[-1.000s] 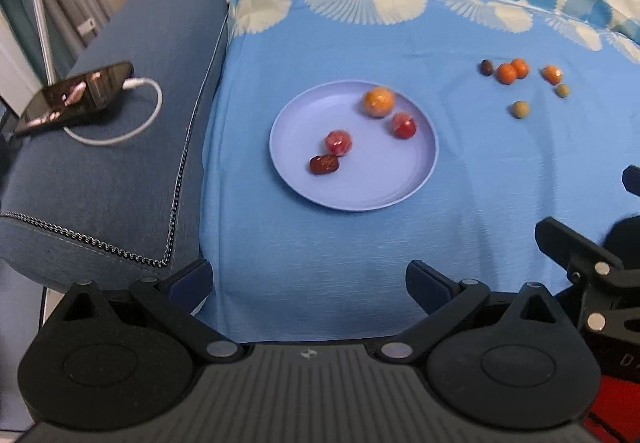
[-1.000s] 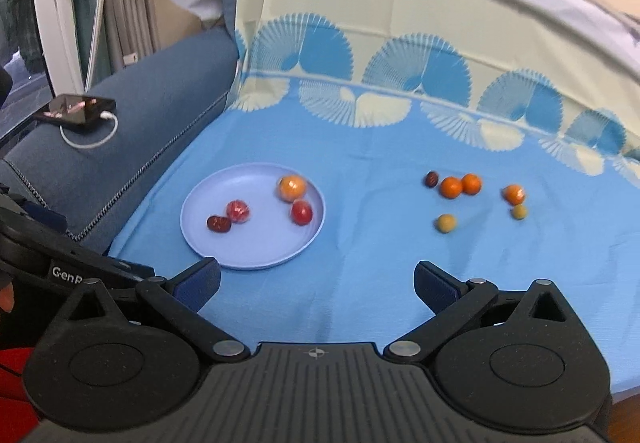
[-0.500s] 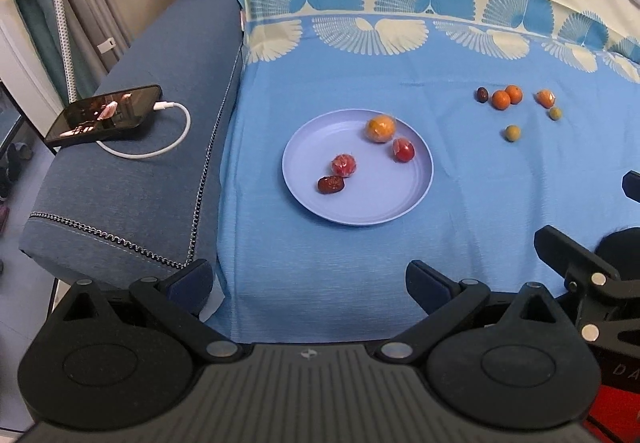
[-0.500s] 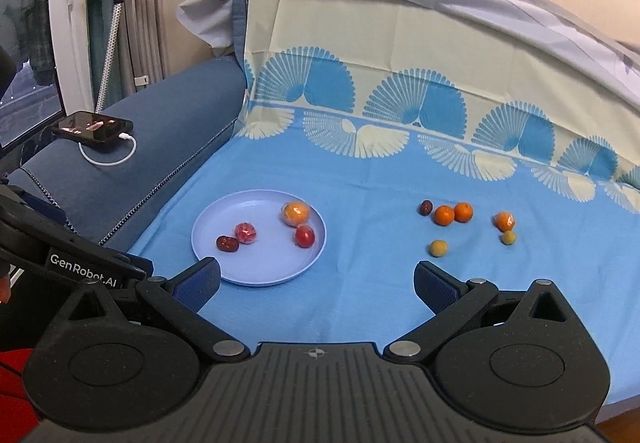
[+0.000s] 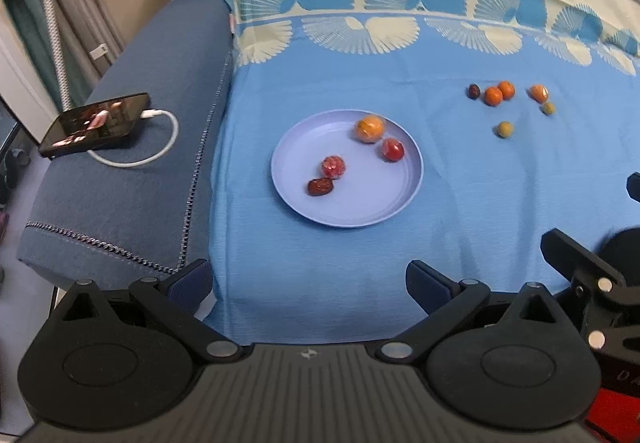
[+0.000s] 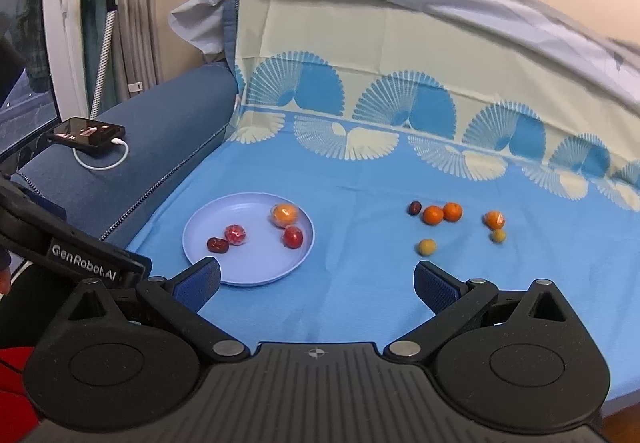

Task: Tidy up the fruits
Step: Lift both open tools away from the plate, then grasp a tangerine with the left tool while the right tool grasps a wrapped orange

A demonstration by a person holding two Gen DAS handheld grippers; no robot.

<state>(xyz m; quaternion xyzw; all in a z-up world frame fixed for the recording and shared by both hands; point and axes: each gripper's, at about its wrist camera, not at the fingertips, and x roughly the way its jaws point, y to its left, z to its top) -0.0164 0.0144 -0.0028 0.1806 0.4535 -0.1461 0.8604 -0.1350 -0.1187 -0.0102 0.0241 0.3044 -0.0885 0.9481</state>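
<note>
A lilac plate (image 5: 352, 199) (image 6: 216, 219) lies on the blue cloth and holds an orange (image 5: 369, 128) (image 6: 284, 215), a red fruit (image 5: 392, 150) (image 6: 293, 237), a wrapped red fruit (image 5: 333, 166) (image 6: 235, 234) and a dark date (image 5: 319, 186) (image 6: 217, 244). Several loose small fruits lie to its right: two oranges (image 5: 499, 93) (image 6: 442, 213), a dark one (image 6: 415, 208), a wrapped orange (image 6: 495, 220) and two yellow-green ones (image 5: 505, 129) (image 6: 427, 247). My left gripper (image 5: 308, 285) and right gripper (image 6: 316, 279) are both open and empty, held back near the cloth's front edge.
A phone (image 5: 94, 123) (image 6: 86, 131) on a white charging cable (image 5: 160, 147) lies on the dark blue sofa arm (image 5: 132, 179) at left. The patterned sheet rises up the backrest (image 6: 400, 55) behind. The right gripper's body shows in the left wrist view (image 5: 592, 275).
Both grippers have pulled back and up from the cloth, so plate and fruits look smaller and lower in view. Nothing on the cloth has moved.
</note>
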